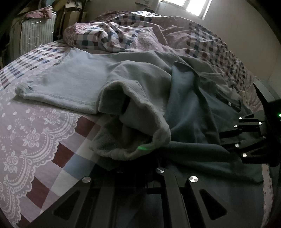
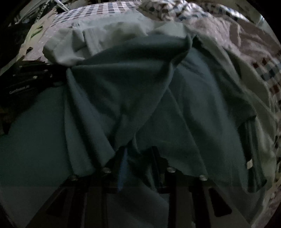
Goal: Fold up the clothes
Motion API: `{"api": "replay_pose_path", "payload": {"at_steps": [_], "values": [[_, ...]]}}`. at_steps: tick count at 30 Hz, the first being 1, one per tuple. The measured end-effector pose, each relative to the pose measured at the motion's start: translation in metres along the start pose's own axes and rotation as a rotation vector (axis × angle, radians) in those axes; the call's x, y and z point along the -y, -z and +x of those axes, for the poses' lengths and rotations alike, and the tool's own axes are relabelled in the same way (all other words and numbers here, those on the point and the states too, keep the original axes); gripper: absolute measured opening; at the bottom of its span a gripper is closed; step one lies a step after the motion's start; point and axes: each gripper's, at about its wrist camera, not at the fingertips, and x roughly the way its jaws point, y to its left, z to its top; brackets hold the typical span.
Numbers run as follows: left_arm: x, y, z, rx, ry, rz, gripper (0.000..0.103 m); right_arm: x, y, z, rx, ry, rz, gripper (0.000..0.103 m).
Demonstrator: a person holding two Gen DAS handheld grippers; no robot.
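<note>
From your left wrist, your left gripper (image 1: 140, 163) is pinching the fleecy cuff of the pale blue-grey fleece sweatshirt (image 1: 87, 82) lying on the lilac patchwork bedspread (image 1: 35, 140). From your right wrist, your right gripper (image 2: 137, 157) is clamping its bunched fabric.

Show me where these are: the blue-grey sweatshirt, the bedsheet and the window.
blue-grey sweatshirt (image 1: 80, 79): left wrist view, on its flat pale panel.
bedsheet (image 1: 35, 133): left wrist view, on the lace-pattern part beside the sweatshirt.
window (image 1: 195, 5): left wrist view, on the bright pane.
</note>
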Motion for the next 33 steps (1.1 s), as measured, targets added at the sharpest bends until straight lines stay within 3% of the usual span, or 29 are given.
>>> {"api": "replay_pose_path", "payload": {"at_steps": [3,4,7,9,10,12,13,14,17,19,22,28,33], "values": [[-0.001,0.0,0.0,0.001,0.004,-0.004,0.005,0.023,0.01,-0.014,0.043,0.124,0.08,0.0],[-0.001,0.0,0.0,0.001,0.003,-0.004,0.005,0.031,0.014,-0.019,0.059,0.124,0.116,0.0],[-0.001,0.0,0.0,0.001,0.003,-0.005,0.005,0.058,0.028,-0.032,0.108,0.108,0.228,0.002],[-0.001,0.0,0.0,0.001,0.005,-0.007,0.005,0.072,0.027,-0.038,0.164,-0.015,0.305,0.004],[-0.001,-0.001,0.0,0.001,0.006,-0.008,0.005,0.078,0.023,-0.041,0.181,-0.031,0.325,0.009],[-0.001,-0.001,0.0,0.001,0.008,-0.011,0.005,0.076,0.004,-0.04,0.24,-0.115,0.39,0.031],[-0.002,-0.001,0.0,0.001,0.009,-0.012,0.005,0.069,-0.007,-0.036,0.248,-0.135,0.404,0.05],[-0.002,-0.001,0.0,0.001,0.01,-0.014,0.005,0.06,-0.018,-0.032,0.254,-0.153,0.415,0.053],[-0.003,0.0,0.0,0.002,0.016,-0.022,0.005,0.041,-0.03,-0.028,0.238,-0.201,0.401,0.053],[-0.004,-0.001,0.0,0.002,0.019,-0.028,0.005,0.04,-0.051,0.0,0.238,-0.229,0.381,0.051],[-0.006,-0.001,0.0,0.007,0.025,-0.04,0.005,0.036,-0.07,0.017,0.235,-0.227,0.349,0.0],[-0.01,-0.002,-0.008,0.049,0.012,-0.067,0.005,0.034,-0.108,0.001,0.252,-0.033,0.253,0.0],[-0.007,-0.002,-0.012,0.07,-0.015,-0.055,0.005,-0.006,-0.151,0.0,0.215,0.181,0.015,0.0]]}}
